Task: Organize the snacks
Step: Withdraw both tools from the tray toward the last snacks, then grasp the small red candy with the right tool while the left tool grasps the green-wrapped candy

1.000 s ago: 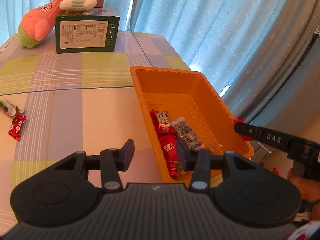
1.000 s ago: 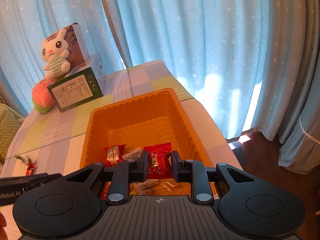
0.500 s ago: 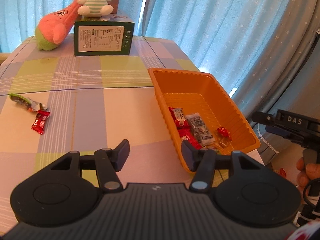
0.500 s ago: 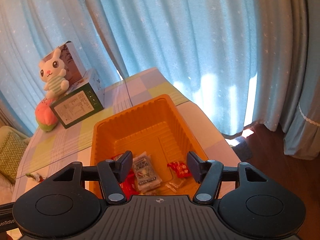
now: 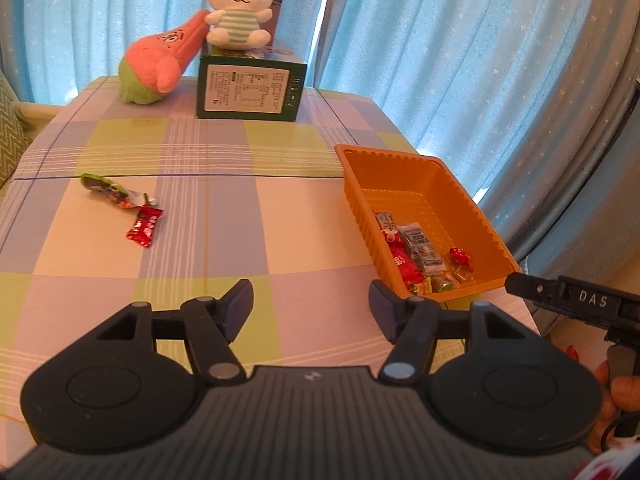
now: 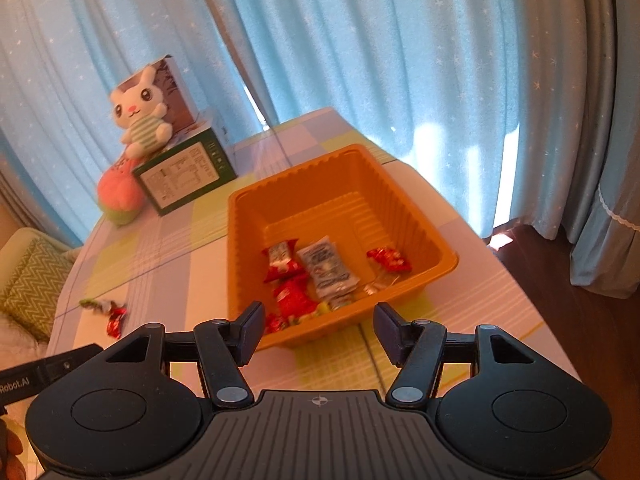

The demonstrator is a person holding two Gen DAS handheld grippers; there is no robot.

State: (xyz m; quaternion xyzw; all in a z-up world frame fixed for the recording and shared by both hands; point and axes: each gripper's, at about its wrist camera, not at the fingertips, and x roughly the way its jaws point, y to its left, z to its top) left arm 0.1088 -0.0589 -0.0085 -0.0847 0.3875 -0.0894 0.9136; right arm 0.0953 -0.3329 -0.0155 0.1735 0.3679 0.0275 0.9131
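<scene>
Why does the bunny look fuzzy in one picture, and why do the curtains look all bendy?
In the right wrist view the bunny and the snacks on the tablecloth are smeared by motion blur; in the left wrist view the bunny is sharp. Both views come through a fisheye lens, so the curtains curve near the edges. Daylight glows through the curtains in the right wrist view.

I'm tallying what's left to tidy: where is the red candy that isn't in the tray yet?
In the left wrist view the red candy lies on the checked tablecloth, left of the orange tray, just below a green-wrapped snack.
</scene>
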